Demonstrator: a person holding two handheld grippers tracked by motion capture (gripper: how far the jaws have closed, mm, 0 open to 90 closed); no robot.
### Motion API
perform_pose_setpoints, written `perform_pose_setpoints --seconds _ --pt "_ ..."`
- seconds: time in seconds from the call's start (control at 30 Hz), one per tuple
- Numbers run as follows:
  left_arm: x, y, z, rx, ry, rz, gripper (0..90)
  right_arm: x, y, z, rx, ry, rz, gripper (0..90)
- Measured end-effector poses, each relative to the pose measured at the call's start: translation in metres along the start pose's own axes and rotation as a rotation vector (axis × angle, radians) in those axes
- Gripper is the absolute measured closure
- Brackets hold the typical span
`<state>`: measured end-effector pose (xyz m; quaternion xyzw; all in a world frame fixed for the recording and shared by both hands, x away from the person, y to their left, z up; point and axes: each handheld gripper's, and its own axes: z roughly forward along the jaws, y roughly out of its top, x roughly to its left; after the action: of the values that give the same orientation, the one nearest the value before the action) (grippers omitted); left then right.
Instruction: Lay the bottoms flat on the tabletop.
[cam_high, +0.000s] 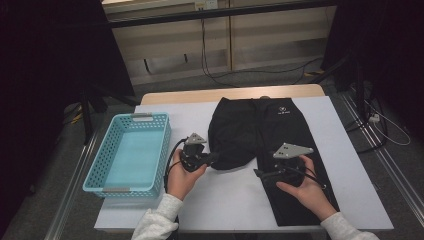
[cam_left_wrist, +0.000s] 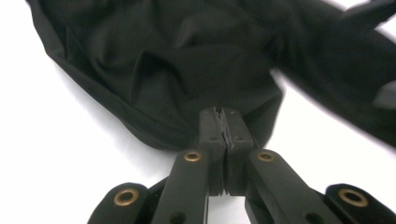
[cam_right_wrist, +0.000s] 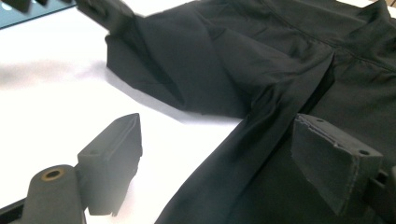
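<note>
Your left tongs (cam_left_wrist: 226, 122) are pinching the folded hem of the black trousers (cam_high: 265, 135), which lie spread on the counter (cam_high: 235, 200) just right of the basket (cam_high: 131, 152). The bite looks thin, right at the cloth's edge, so a quick pull could slip it free. Your right tongs (cam_right_wrist: 224, 158) stand spread over the other leg, gripping nothing; left that way, the leg may drag and bunch. Count: one pair of trousers, one basket, two tongs.

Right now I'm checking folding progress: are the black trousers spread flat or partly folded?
Partly folded. The black trousers have one leg doubled up short, its hem pinched in the shut left gripper; the other leg lies full length.
</note>
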<state>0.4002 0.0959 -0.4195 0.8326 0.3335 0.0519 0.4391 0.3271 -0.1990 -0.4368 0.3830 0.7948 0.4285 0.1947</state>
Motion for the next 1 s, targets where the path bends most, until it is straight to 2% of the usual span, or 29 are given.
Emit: perform_pose_setpoints --seconds 0.13,0.27,0.37,0.53,0.57,0.63,0.7,0.9,1.0 --pt "0.000 0.003 -0.003 -0.023 0.007 0.012 88.7 0.001 0.000 0.000 0.001 0.012 -0.002 16.9" --pt "0.004 0.001 -0.004 -0.036 0.025 0.005 88.7 0.004 0.002 -0.001 0.000 0.017 -0.013 17.3" --pt "0.010 0.002 -0.004 -0.055 0.053 0.008 88.6 0.004 0.001 -0.001 0.004 0.020 -0.015 17.3" --pt "0.022 0.005 -0.003 -0.080 0.105 -0.010 88.6 0.003 -0.001 -0.001 0.007 0.019 -0.010 17.2" --pt "0.025 0.006 -0.003 -0.076 0.113 0.001 88.7 0.002 -0.001 -0.001 0.007 0.019 -0.009 17.2" --pt "0.029 0.006 -0.002 -0.086 0.123 -0.021 88.7 0.002 -0.001 0.000 0.009 0.018 -0.009 17.1" --pt "0.032 0.006 -0.001 -0.093 0.137 -0.016 88.6 0.002 -0.001 0.000 0.010 0.018 -0.007 17.2" --pt "0.035 0.002 0.003 -0.070 0.152 -0.023 88.4 0.002 -0.001 0.001 0.014 0.018 -0.011 16.9" --pt "0.037 0.003 0.001 -0.076 0.175 -0.011 88.6 0.004 -0.001 0.001 0.012 0.023 -0.016 16.6"
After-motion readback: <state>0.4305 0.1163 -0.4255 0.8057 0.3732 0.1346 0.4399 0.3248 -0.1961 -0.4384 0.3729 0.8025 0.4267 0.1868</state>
